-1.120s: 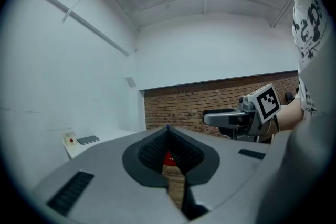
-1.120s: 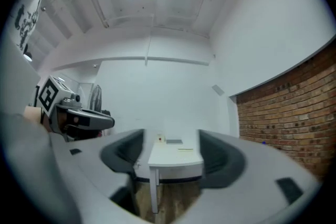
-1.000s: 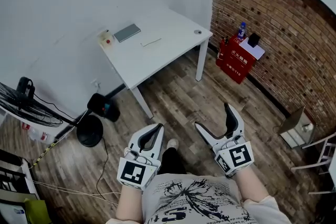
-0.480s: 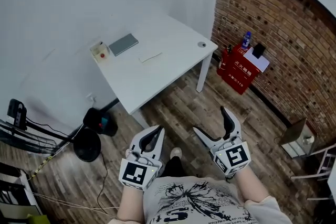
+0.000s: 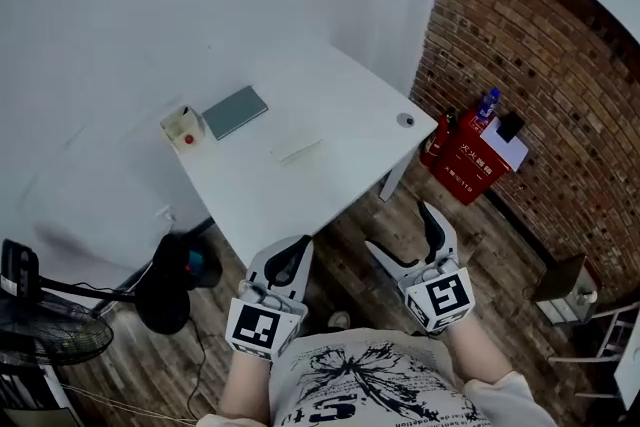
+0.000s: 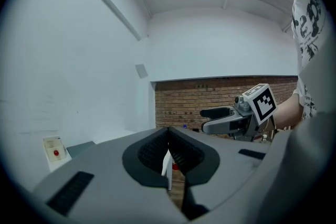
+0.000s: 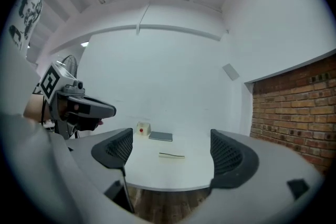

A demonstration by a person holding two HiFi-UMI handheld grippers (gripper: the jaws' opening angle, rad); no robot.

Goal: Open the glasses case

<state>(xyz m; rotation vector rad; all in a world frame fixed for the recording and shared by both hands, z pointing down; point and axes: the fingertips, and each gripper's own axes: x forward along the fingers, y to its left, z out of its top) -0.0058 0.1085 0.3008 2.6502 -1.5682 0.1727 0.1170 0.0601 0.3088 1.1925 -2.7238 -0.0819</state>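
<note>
- Left gripper: grey jaws pressed together, nothing between them.
- Right gripper: jaws spread wide, empty.
- Thin pale strip: on the white table, ahead of the jaws.
- Flat grey-green rectangular glasses case: lies flat, farther ahead, just beside a small beige box with red button.

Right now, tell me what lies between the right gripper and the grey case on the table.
A thin pale strip lies on the table before the grey case, seen in the right gripper view.
</note>
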